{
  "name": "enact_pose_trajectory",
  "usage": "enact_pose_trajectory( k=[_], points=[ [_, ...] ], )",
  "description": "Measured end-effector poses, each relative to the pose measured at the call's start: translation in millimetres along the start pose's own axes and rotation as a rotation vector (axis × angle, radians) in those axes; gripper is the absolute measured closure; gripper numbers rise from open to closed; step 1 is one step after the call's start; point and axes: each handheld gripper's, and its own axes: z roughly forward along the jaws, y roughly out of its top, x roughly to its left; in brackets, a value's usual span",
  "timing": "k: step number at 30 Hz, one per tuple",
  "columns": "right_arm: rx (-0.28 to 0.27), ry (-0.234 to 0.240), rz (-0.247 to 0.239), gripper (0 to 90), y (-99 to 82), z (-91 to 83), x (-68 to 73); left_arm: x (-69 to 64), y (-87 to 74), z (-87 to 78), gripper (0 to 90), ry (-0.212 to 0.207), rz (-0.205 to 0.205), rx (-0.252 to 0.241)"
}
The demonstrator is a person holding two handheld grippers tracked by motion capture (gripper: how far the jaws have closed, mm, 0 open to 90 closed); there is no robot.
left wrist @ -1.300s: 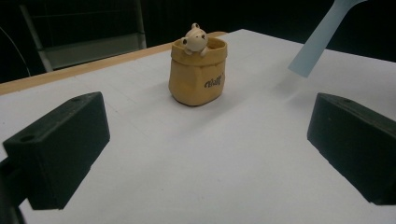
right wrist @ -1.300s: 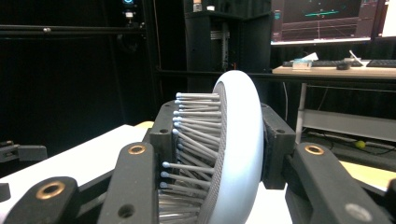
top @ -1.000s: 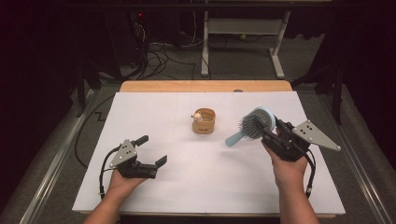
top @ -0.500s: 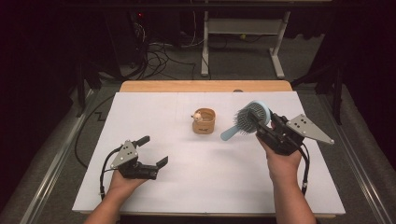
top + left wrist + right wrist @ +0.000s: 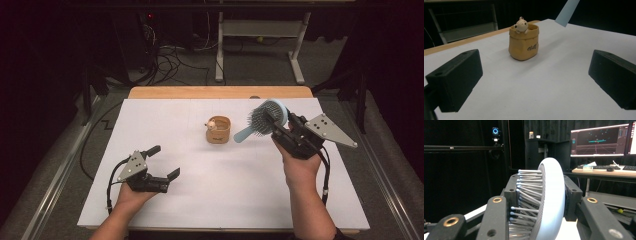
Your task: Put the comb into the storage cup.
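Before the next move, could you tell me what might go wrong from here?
The right gripper clamps the brush by its head, on the bristles, so it could slip or twist. Its handle hangs close to the small pouch, which may tip if bumped. The left gripper rests open, too far to steady it.

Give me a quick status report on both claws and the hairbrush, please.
Right claw shut on the hairbrush, head clamped, handle pointing toward the small bear pot. Left claw open, low over the white table. Nothing between brush and pot.
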Motion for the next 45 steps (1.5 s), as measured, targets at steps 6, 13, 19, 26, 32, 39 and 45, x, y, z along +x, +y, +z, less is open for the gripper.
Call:
enact_pose_trajectory(
  k=[6,13,19,26,32,39,45],
  points=[
    [-0.006,-0.005,-0.002,59.5,5.5,3.8,0.9,0.3,0.2,-0.3,0.0,0.000,-0.004,-0.002],
    [-0.010,-0.011,-0.006,59.5,8.5,8.8,2.7,-0.3,0.5,-0.4,0.0,-0.001,-0.005,-0.002],
    [-0.011,-0.009,0.003,59.4,8.4,14.2,1.5,-0.7,0.7,-0.6,0.0,-0.002,-0.003,-0.006],
    [-0.014,-0.011,0.003,59.4,9.3,20.6,1.9,-0.1,0.3,0.0,0.0,-0.001,-0.006,-0.004],
    [-0.016,-0.010,-0.002,59.4,10.9,27.9,3.4,0.1,0.4,-0.1,0.0,-0.002,-0.008,-0.006],
    [-0.025,-0.004,0.001,59.4,12.6,38.5,7.2,0.8,0.4,-0.3,0.0,0.006,-0.011,-0.007],
    [-0.027,-0.003,-0.007,59.4,15.0,46.7,10.3,1.3,0.3,-0.4,0.0,0.006,-0.010,-0.007]
  ],
)
